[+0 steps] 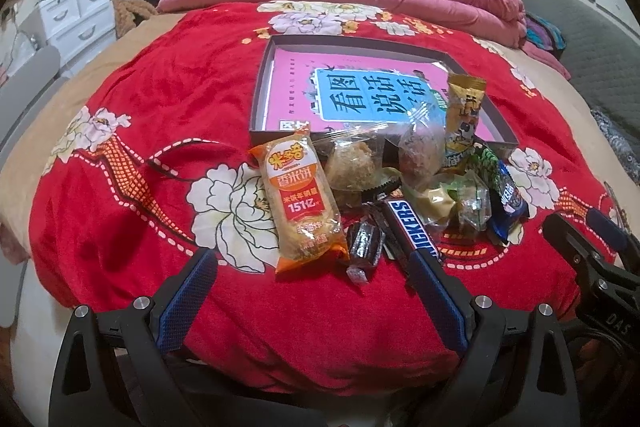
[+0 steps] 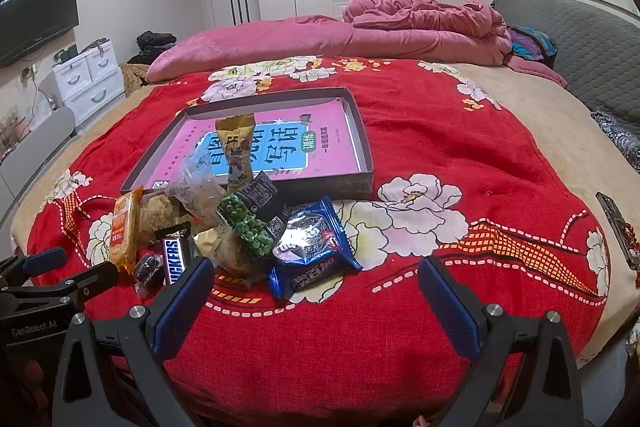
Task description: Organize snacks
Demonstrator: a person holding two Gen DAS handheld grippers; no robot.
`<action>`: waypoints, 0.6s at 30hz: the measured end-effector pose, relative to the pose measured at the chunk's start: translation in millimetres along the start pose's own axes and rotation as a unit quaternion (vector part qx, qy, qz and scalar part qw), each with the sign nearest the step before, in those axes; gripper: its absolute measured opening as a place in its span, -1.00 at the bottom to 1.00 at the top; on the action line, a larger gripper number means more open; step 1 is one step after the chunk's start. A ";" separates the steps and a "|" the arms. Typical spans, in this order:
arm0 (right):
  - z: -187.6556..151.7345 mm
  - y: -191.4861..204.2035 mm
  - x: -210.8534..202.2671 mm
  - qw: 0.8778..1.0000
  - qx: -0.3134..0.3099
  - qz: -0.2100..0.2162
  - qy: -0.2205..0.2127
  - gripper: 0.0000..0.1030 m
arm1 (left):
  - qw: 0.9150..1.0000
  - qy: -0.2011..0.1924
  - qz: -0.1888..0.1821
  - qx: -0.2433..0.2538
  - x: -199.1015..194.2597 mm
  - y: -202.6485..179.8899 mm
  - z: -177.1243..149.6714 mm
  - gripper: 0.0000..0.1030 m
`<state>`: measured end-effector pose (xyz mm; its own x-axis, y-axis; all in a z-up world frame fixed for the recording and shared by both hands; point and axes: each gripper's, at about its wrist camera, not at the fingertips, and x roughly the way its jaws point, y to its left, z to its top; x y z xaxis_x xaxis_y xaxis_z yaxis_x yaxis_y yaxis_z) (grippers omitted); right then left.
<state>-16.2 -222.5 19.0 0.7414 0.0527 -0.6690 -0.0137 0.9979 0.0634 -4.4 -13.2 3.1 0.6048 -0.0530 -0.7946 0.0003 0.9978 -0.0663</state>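
A pile of snacks lies on the red flowered blanket [image 1: 120, 227] in front of a shallow grey box [image 1: 260, 87] [image 2: 360, 131] with a pink book inside. The pile holds an orange rice-cracker pack [image 1: 300, 203] [image 2: 124, 231], a Snickers bar [image 1: 412, 231] [image 2: 175, 255], a blue cookie pack [image 2: 312, 247] [image 1: 508, 199], a green pea bag [image 2: 244, 223], a gold tube pack [image 1: 464, 115] [image 2: 238, 147] and clear-wrapped cakes [image 1: 352, 163]. My left gripper [image 1: 314, 267] is open, near the cracker pack and Snickers. My right gripper [image 2: 316, 275] is open just before the blue pack.
A pink quilt [image 2: 360, 35] is heaped at the far side of the bed. A grey headboard [image 2: 580, 27] stands on the right, white drawers [image 2: 88, 79] and a TV [image 2: 36, 19] on the left. A dark phone-like object [image 2: 616, 223] lies at the right edge.
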 end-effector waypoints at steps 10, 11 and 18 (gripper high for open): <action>2.7 0.6 3.9 1.000 0.002 0.007 0.001 0.99 | 1.000 0.009 -0.006 -0.021 7.1 12.0 4.0 0.87; 3.1 1.0 4.6 1.000 0.003 0.008 0.001 0.99 | 1.000 0.010 -0.006 -0.023 8.1 13.3 4.4 0.87; 5.4 5.0 8.2 1.000 0.000 0.019 0.003 0.99 | 0.999 0.014 -0.007 -0.037 12.9 21.6 7.5 0.87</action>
<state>-6.6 -217.4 17.8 0.7359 0.0914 -0.6709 -0.0420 0.9951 0.0895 9.5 8.0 -4.1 0.5822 -0.0685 -0.8101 -0.0516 0.9913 -0.1209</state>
